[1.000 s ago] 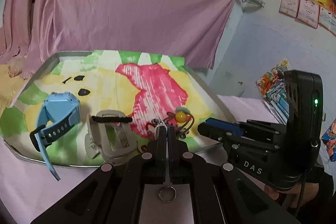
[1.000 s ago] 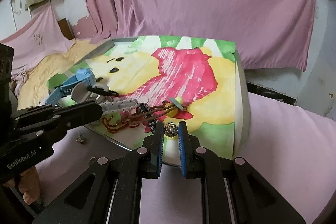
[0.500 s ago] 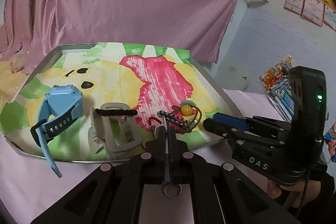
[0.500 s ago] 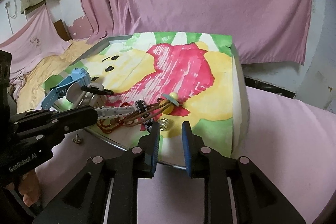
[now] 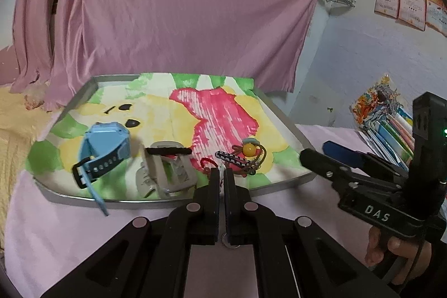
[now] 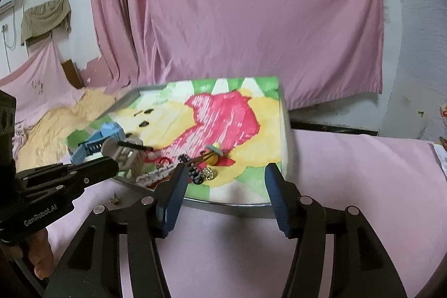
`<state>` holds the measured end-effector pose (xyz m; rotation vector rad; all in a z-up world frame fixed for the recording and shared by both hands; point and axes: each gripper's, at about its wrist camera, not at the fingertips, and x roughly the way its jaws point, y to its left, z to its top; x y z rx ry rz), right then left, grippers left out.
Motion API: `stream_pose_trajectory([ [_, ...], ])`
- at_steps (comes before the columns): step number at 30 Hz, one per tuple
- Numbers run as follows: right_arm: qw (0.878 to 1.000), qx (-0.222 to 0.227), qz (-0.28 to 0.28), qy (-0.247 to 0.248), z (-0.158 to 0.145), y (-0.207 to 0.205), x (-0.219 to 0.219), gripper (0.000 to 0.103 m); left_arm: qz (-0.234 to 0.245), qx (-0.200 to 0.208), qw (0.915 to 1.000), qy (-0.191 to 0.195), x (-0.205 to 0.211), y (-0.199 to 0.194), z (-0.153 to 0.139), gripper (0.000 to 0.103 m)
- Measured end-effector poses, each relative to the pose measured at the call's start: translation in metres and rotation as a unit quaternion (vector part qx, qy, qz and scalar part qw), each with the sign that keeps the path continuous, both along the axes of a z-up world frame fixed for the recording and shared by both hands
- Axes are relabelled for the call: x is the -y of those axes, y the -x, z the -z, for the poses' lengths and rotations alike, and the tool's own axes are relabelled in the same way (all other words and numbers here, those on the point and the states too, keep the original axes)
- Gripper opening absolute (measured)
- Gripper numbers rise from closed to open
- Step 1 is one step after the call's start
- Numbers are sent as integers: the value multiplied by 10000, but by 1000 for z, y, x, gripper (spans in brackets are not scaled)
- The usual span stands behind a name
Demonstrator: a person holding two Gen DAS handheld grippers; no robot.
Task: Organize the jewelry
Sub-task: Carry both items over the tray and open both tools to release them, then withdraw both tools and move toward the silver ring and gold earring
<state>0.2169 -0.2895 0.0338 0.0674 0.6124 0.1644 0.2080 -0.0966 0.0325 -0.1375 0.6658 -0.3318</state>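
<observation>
A metal tray (image 5: 282, 183) lined with a painted sheet is set on a pink cloth (image 6: 349, 186), and most of the jewelry is seen gathered along its near edge: a blue watch (image 5: 104, 150), a grey watch (image 5: 164, 172), a beaded bracelet (image 5: 237, 159) tangled with cord bracelets and a yellow bead (image 5: 248, 149), and a small sparkling ring (image 6: 209, 173) just beside them. The left gripper (image 5: 221, 178) is held at the tray's near rim with its jaws drawn almost together; a pale beaded strand (image 6: 152, 177) is seen at its tips in the right wrist view, but whether it is actually pinched cannot be told. The right gripper (image 6: 223, 179) is held over the cloth short of the tray, its jaws spread wide and nothing between them. A small metal piece (image 6: 115, 199) is left lying on the cloth outside the tray, and a little ring (image 5: 225, 238) is glimpsed on the cloth beneath the left gripper. The step in hand is judged to be the placing of pieces into the tray. For the next move, one of the loose pieces would need to be straddled squarely and pinched low, since such small items are easily pushed aside.
</observation>
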Motion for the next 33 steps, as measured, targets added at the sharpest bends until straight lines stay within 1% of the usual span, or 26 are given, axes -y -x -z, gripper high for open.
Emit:
stream_pose_trajectory([
  [2, 9999, 130, 64, -38, -4, 8, 2, 60, -64, 57, 10000, -9, -4, 5, -3, 7],
  [3, 9998, 178, 78, -61, -5, 11, 2, 64, -86, 92, 9999, 4, -6, 8, -4, 9],
  [4, 9996, 245, 92, -92, -7, 14, 2, 68, -98, 117, 9999, 16, -7, 10, -5, 17],
  [5, 9995, 283, 111, -105, -8, 18, 2, 69, -134, 168, 9998, 31, -9, 14, -7, 29],
  [6, 9993, 318, 150, -114, -9, 20, 3, 74, -174, 231, 9996, 64, -12, 17, -8, 35],
  [7, 9991, 344, 192, -122, -9, 23, 3, 80, -206, 298, 9993, 115, -15, 21, -10, 44],
  [9, 9989, 379, 241, -160, -10, 29, 3, 84, -265, 385, 9988, 154, -19, 27, -12, 46],
  [11, 9985, 422, 280, -197, -11, 34, 4, 87, -331, 419, 9985, 97, -23, 33, -14, 48],
  [12, 9983, 448, 294, -212, -11, 37, 3, 92, -356, 435, 9984, 78, -24, 35, -15, 51],
  [13, 9981, 487, 312, -231, -12, 40, 3, 95, -387, 474, 9981, 71, -26, 39, -16, 59],
  [14, 9977, 537, 330, -251, -13, 44, 4, 96, -424, 531, 9977, 76, -28, 43, -17, 68],
  [17, 9967, 653, 381, -285, -15, 55, 4, 99, -531, 747, 9958, 57, -34, 55, -21, 79],
  [18, 9964, 685, 391, -298, -15, 57, 4, 101, -555, 803, 9952, 28, -36, 59, -23, 81],
  [20, 9957, 763, 415, -329, -16, 65, 4, 101, -602, 904, 9941, -21, -39, 66, -24, 90],
  [22, 9949, 854, 437, -319, -16, 74, 3, 101, -684, 1021, 9924, -31, -44, 74, -24, 96],
  [23, 9944, 899, 448, -313, -15, 77, 2, 101, -719, 1062, 9917, -13, -47, 78, -23, 99],
  [25, 9933, 1010, 477, -302, -16, 86, 1, 101, -760, 1101, 9910, 25, -51, 83, -22, 100],
  [33, 9881, 1426, 563, -149, -22, 120, -8, 101, -967, 1248, 9874, 49, -67, 105, -16, 101],
])
